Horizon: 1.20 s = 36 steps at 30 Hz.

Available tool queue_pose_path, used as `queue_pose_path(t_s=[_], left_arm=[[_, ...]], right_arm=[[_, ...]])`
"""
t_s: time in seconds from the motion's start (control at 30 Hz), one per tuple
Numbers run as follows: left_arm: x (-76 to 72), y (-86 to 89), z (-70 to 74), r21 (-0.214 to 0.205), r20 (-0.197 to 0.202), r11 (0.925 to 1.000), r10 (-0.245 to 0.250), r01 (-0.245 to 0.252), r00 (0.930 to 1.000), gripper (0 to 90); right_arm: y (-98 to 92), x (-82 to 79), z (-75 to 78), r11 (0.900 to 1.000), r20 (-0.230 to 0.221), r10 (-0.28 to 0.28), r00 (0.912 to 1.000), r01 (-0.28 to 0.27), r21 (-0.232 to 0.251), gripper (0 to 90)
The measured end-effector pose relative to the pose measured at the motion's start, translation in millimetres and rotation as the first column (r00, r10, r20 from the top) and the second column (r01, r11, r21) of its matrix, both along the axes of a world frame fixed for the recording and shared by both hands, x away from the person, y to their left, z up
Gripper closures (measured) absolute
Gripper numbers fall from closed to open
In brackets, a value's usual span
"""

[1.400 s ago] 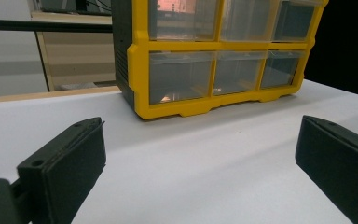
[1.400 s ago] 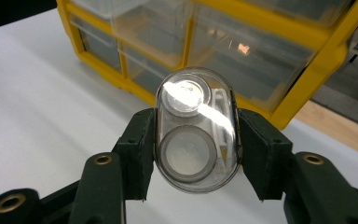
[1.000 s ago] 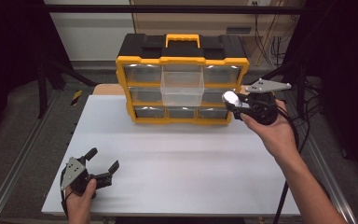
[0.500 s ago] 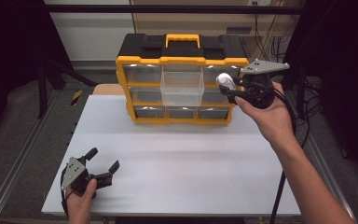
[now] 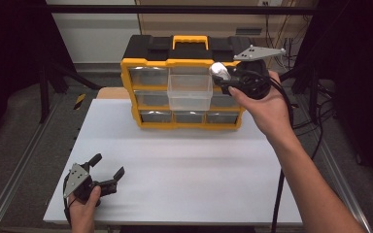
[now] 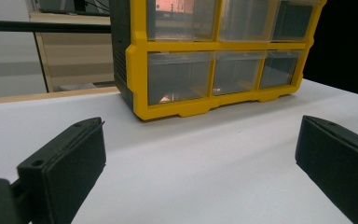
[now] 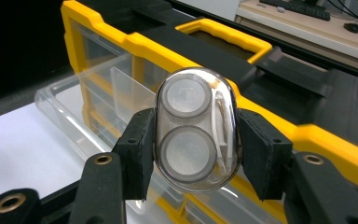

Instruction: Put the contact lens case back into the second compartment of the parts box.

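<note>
Raised right gripper (image 7: 193, 154), clear capsule (image 7: 196, 128) clamped between jaws

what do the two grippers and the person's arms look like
Both the left gripper and the right gripper have black bodies, blocky black jaws with brass-coloured rivets, and a grey three-cornered plate on top. A black cable trails from the right one. Forearms are bare, no sleeves.

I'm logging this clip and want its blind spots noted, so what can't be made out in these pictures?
- Clear capsule case: clamped in the right hand-held gripper; the right gripper view shows two grey discs inside, but what they are stays unclear.
- Pulled-out drawer of the yellow organizer: in the high view, too small to tell if anything lies inside.
- Organizer's upper rows: cut off by the left gripper view's top edge.
- Left hand-held gripper: open, resting on the table.
</note>
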<state>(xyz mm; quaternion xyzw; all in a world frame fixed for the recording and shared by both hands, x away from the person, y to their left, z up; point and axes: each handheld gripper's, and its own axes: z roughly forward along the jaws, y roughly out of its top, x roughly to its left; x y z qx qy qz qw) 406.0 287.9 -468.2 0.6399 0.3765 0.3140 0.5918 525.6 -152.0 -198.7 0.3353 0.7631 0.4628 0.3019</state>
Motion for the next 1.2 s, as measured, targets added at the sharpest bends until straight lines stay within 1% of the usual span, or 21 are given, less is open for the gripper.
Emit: queue_pose_path(t_s=[0.2, 0.4, 1.07, 1.2], left_arm=[[0.1, -0.1, 0.1, 0.000, 0.000, 1.0000, -0.001, 0.001, 1.0000, 1.4], [0.2, -0.3, 0.1, 0.004, 0.000, 1.0000, -0.003, 0.003, 1.0000, 1.4], [0.6, -1.1, 0.1, 0.003, 0.001, 1.0000, -0.006, 0.006, 1.0000, 1.5], [0.7, -1.1, 0.1, 0.004, 0.000, 1.0000, -0.006, 0.006, 1.0000, 1.4]], right_arm=[[13.8, 2.6, 3.3, 0.9998, 0.004, 0.018, 0.9998, -0.018, -0.007, 48.9], [22.4, 4.4, 3.1, 0.9995, -0.001, 0.028, 0.9996, -0.028, -0.013, 48.9], [34.6, 10.3, -0.7, 0.9989, -0.017, 0.041, 0.9990, -0.041, -0.023, 48.9], [36.2, 11.0, -1.2, 0.9989, -0.016, 0.043, 0.9989, -0.044, -0.016, 48.9]])
